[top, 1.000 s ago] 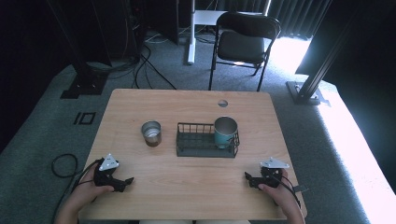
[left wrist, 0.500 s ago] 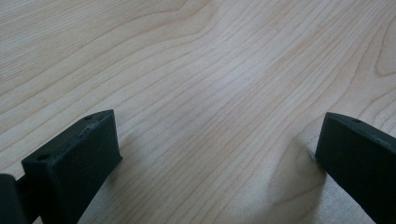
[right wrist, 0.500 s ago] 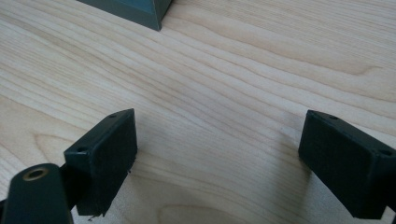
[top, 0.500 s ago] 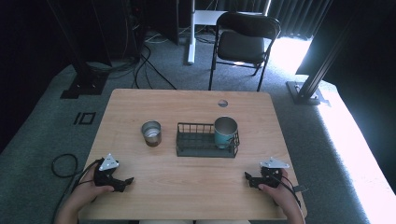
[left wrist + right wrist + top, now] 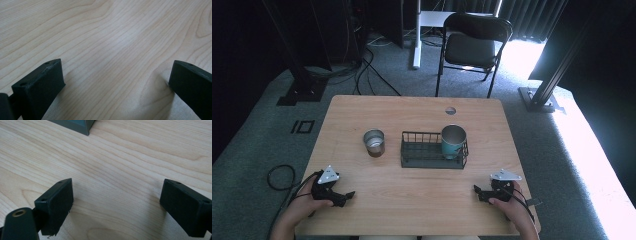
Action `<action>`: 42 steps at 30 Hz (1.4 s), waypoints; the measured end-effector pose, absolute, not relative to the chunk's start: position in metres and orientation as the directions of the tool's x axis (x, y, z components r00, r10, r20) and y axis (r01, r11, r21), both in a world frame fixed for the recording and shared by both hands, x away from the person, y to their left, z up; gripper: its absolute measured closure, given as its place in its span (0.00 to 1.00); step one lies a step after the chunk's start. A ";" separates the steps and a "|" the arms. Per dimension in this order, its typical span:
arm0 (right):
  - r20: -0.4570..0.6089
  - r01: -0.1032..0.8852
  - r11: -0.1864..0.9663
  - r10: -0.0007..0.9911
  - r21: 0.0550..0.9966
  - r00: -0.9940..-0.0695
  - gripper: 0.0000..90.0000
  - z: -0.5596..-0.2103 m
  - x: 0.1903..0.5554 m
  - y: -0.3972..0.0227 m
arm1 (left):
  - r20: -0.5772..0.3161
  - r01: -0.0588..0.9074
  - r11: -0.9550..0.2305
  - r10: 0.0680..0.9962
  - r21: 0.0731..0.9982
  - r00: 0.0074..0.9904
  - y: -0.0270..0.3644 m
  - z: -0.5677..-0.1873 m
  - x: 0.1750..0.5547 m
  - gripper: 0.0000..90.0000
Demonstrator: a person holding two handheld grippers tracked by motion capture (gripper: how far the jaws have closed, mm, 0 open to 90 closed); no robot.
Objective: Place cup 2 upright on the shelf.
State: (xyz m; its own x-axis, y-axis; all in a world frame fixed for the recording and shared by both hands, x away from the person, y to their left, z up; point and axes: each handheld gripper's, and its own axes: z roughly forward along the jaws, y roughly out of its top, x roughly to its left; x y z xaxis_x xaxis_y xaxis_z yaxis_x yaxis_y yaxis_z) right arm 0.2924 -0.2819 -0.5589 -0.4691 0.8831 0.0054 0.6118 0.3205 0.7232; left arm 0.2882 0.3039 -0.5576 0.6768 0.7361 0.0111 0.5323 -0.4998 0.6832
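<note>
A dark wire basket (image 5: 424, 154) stands at the middle of the wooden table (image 5: 412, 115), and a teal metal cup (image 5: 454, 141) stands upright in its right end. A second steel cup (image 5: 374, 142) stands on the table just left of the basket. My left gripper (image 5: 349, 194) rests near the front left edge, held by a hand; its jaws stand wide apart over bare wood (image 5: 115, 72). My right gripper (image 5: 476, 191) rests near the front right edge, open too, nothing between its fingers (image 5: 56, 205). A corner of the basket (image 5: 75, 125) shows at the top of the right gripper view.
A round cable hole (image 5: 450, 110) sits near the table's far edge. A black folding chair (image 5: 474, 45) stands beyond the table on grey carpet. Black stand feet (image 5: 297, 92) and cables (image 5: 279, 176) lie on the floor to the left, a metal post base (image 5: 539, 97) to the right.
</note>
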 end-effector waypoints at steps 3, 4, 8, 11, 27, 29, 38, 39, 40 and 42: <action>0.006 0.612 0.320 0.883 0.723 -0.469 0.12 -0.559 0.292 -0.282 | 0.011 0.520 -0.510 0.721 0.685 0.693 0.303 -0.558 0.287 0.00; 0.006 0.612 0.320 0.883 0.723 -0.469 0.12 -0.559 0.292 -0.282 | 0.011 0.520 -0.512 0.719 0.684 0.694 0.303 -0.558 0.287 0.00; 0.005 0.612 0.320 0.883 0.723 -0.469 0.12 -0.559 0.292 -0.282 | 0.007 0.517 -0.513 0.714 0.685 0.700 0.303 -0.557 0.287 0.00; 0.005 0.612 0.320 0.883 0.723 -0.469 0.12 -0.559 0.292 -0.282 | 0.006 0.506 -0.509 0.709 0.696 0.706 0.301 -0.557 0.289 0.00; 0.005 0.612 0.321 0.883 0.723 -0.469 0.12 -0.559 0.292 -0.282 | 0.020 0.420 -0.462 0.691 0.781 0.723 0.283 -0.545 0.309 0.00; 0.005 0.611 0.320 0.883 0.724 -0.469 0.12 -0.559 0.292 -0.282 | 0.028 0.412 -0.461 0.693 0.786 0.720 0.282 -0.544 0.313 0.00; 0.006 0.612 0.320 0.883 0.723 -0.468 0.12 -0.559 0.292 -0.282 | 0.032 0.388 -0.427 0.704 0.817 0.709 0.277 -0.537 0.327 0.00; 0.006 0.612 0.320 0.884 0.723 -0.468 0.12 -0.559 0.292 -0.282 | 0.030 0.386 -0.420 0.708 0.821 0.706 0.276 -0.536 0.328 0.00; 0.006 0.612 0.320 0.884 0.723 -0.468 0.12 -0.559 0.292 -0.282 | 0.032 0.384 -0.420 0.707 0.822 0.706 0.276 -0.535 0.330 0.00; 0.006 0.612 0.319 0.884 0.723 -0.468 0.12 -0.559 0.292 -0.282 | 0.027 0.385 -0.415 0.708 0.824 0.706 0.275 -0.535 0.333 0.00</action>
